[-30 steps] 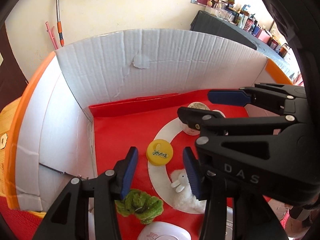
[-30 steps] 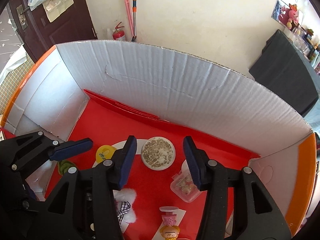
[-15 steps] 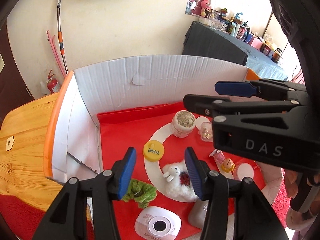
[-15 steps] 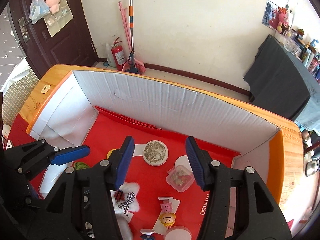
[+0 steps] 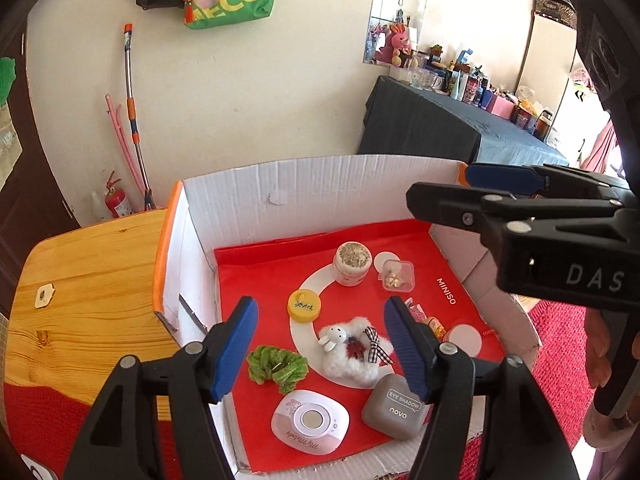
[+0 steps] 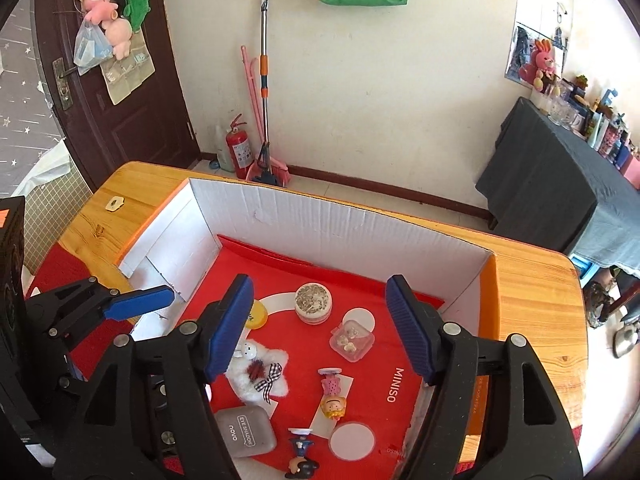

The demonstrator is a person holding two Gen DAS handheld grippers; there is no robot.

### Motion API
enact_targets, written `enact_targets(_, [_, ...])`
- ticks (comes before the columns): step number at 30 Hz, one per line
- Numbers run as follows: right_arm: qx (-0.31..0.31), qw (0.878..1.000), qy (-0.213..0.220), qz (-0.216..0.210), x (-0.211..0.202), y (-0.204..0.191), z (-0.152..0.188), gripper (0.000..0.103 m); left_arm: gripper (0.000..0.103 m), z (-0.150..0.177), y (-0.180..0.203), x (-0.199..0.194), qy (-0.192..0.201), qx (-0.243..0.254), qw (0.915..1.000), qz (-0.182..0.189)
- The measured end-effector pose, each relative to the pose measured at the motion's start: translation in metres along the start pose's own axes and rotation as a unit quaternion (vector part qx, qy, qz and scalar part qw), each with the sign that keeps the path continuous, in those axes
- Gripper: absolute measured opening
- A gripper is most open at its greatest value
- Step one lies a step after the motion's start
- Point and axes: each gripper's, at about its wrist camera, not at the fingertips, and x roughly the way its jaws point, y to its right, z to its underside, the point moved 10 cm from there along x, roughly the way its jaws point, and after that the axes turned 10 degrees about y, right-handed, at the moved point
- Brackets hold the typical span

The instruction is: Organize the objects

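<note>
An open cardboard box with a red floor holds several small items. Among them are a round jar, a clear case, a yellow tin, a white plush rabbit, a green scrunchie, a pink-white device and a grey eye shadow case. My left gripper hangs above the box, its jaws opening with nothing between them. My right gripper hovers above the jar and clear case, jaws also opening and empty. Two small figurines lie near the front right.
The box sits on a wooden table with a red mat at its near edge. A broom and fire extinguisher stand by the far wall. A dark-covered table crowded with bottles is at the right. A person's hand shows at the right edge.
Both grippers have risen and drawn back from the box floor, so the whole box and the table around it now show. Both pairs of jaws have spread wider.
</note>
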Motion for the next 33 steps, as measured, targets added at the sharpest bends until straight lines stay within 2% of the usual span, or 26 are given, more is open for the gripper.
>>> enact_targets(7, [0.017,0.999,0.046,0.005,-0.042,0.01,-0.006,0.08,0.079,-0.004,0.005,-0.025,0.033,-0.003,0.9994,0.001])
enact_targets(10, [0.021,0.998,0.064,0.02,-0.06,0.016,-0.005,0.086,0.084,-0.003,0.005,-0.034,0.047,0.0,0.9989,-0.004])
enact_targets(19, [0.023,0.993,0.105,0.042,-0.093,0.016,0.013,0.097,0.097,0.004,0.002,-0.052,0.074,-0.013,0.9971,-0.011])
enact_targets(23, [0.025,0.991,0.118,0.054,-0.101,0.013,0.026,0.099,0.103,0.011,0.0,-0.058,0.085,-0.022,0.996,-0.015])
enact_targets(33, [0.062,0.989,0.116,0.068,-0.084,0.021,0.066,0.101,0.103,0.03,-0.012,-0.057,0.097,-0.044,0.9937,-0.034])
